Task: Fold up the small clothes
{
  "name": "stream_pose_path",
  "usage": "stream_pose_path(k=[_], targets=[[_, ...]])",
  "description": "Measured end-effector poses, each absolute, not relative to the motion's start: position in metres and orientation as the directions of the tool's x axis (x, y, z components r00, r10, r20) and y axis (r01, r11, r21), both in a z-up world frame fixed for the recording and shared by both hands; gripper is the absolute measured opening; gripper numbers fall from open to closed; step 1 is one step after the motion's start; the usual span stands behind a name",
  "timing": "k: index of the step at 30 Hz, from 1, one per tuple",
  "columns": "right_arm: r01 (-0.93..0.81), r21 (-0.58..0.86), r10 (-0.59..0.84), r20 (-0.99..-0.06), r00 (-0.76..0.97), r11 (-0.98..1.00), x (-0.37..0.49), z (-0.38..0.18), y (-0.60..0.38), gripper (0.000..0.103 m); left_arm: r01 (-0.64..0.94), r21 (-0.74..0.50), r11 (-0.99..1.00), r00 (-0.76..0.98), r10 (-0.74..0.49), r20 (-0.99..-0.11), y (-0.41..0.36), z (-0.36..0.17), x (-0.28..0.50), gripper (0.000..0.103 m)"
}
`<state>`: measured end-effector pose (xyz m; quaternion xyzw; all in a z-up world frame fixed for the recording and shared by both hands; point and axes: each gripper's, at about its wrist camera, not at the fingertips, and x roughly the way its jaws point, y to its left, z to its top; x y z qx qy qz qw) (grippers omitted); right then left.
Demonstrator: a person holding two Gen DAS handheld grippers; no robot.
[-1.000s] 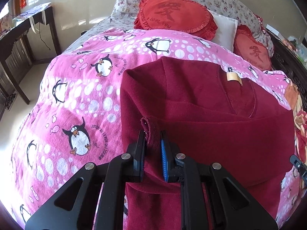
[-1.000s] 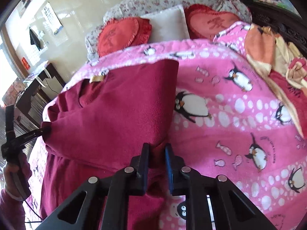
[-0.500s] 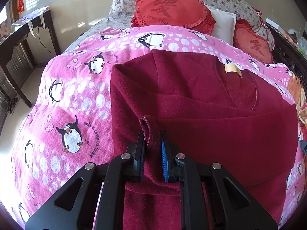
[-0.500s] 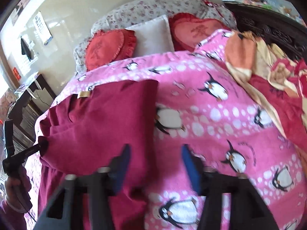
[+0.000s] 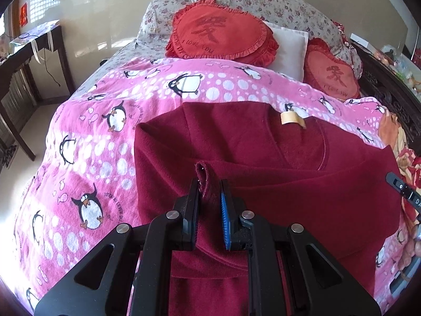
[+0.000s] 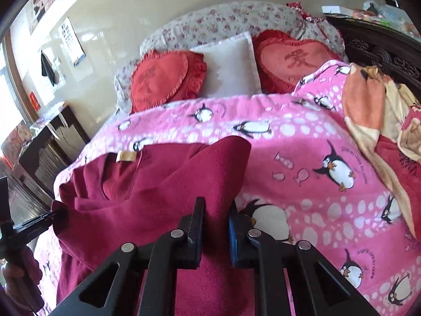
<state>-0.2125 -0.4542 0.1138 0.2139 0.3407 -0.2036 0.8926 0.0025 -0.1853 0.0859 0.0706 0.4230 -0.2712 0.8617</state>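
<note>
While the maroon top (image 5: 263, 179) lies across the middle of the pink penguin blanket (image 5: 92, 163), left gripper (image 5: 209, 200) clamped on a bunched fold, right gripper (image 6: 215, 223) pinching its edge nearer the bed's right side, heart cushions (image 5: 221, 34) by the headboard end.

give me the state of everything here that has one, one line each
left gripper: shut on a bunched edge of the sweater
right gripper: shut on a sweater edge
sweater: dark red, partly folded, bottom part brought up over the body, neck label showing
penguin blanket: spread flat over the bed, under the sweater
heart cushions: propped against the floral pillows
orange blanket: crumpled at the bed's right side
</note>
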Motion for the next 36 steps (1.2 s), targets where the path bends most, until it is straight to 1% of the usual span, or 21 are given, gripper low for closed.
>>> stream_pose_path(k=[4,7,9,12,15,18,20,22,23,25,26,28,30,31,34,36], targets=[[0.569,0.316,-0.204,-0.714,0.669,0.759,-0.219,0.091,-0.471,0.014,0.514,-0.104,0.851,0.467,-0.380,-0.799,-0.197,0.068,0.009,0.013],[0.579,0.388,-0.171,-0.708,0.686,0.717,-0.229,0.083,-0.480,0.015,0.500,-0.086,0.862,0.454,-0.345,-0.821,-0.193,0.056,0.011,0.013],[0.595,0.337,-0.208,-0.719,0.663,0.730,-0.231,0.094,-0.474,0.019,0.496,-0.090,0.864,0.454,-0.346,-0.821,-0.186,0.054,0.012,0.013],[0.566,0.249,-0.261,-0.696,0.669,0.786,-0.229,0.117,-0.464,0.019,0.492,-0.110,0.864,0.449,-0.360,-0.818,-0.179,0.056,0.013,0.013],[0.522,0.194,-0.270,-0.680,0.681,0.830,-0.216,0.133,-0.455,0.019,0.492,-0.104,0.864,0.455,-0.358,-0.815,-0.180,0.058,0.013,0.013],[0.452,0.164,-0.216,-0.705,0.675,0.877,-0.197,0.132,-0.446,0.019,0.496,-0.085,0.864,0.470,-0.350,-0.811,-0.182,0.058,0.010,0.013],[0.441,0.091,-0.234,-0.743,0.627,0.893,-0.182,0.120,-0.441,0.019,0.493,-0.082,0.866,0.468,-0.344,-0.814,-0.183,0.055,0.012,0.013],[0.460,0.091,-0.236,-0.761,0.604,0.883,-0.174,0.104,-0.445,0.019,0.487,-0.092,0.869,0.460,-0.344,-0.818,-0.183,0.051,0.014,0.014],[0.474,0.116,-0.230,-0.759,0.609,0.873,-0.169,0.095,-0.453,0.019,0.482,-0.096,0.871,0.454,-0.342,-0.823,-0.183,0.049,0.016,0.015],[0.487,0.117,-0.253,-0.737,0.626,0.866,-0.166,0.092,-0.459,0.019,0.469,-0.115,0.876,0.439,-0.344,-0.830,-0.180,0.049,0.017,0.018],[0.497,0.106,-0.259,-0.749,0.610,0.861,-0.162,0.093,-0.462,0.019,0.466,-0.129,0.875,0.431,-0.352,-0.831,-0.177,0.051,0.017,0.018],[0.502,0.132,-0.238,-0.760,0.604,0.855,-0.165,0.102,-0.463,0.019,0.468,-0.146,0.872,0.426,-0.367,-0.827,-0.170,0.056,0.014,0.018],[0.489,0.139,-0.230,-0.751,0.619,0.861,-0.178,0.114,-0.457,0.019,0.469,-0.151,0.870,0.431,-0.374,-0.821,-0.164,0.063,0.010,0.018],[0.480,0.135,-0.229,-0.747,0.624,0.867,-0.182,0.119,-0.452,0.020,0.472,-0.150,0.869,0.436,-0.378,-0.817,-0.162,0.066,0.007,0.018],[0.448,0.100,-0.234,-0.742,0.628,0.888,-0.209,0.129,-0.431,0.028,0.487,-0.133,0.863,0.459,-0.383,-0.801,-0.159,0.073,-0.004,0.018],[0.449,0.082,-0.239,-0.754,0.612,0.890,-0.225,0.125,-0.422,0.029,0.488,-0.127,0.864,0.469,-0.382,-0.796,-0.157,0.072,-0.010,0.018]])
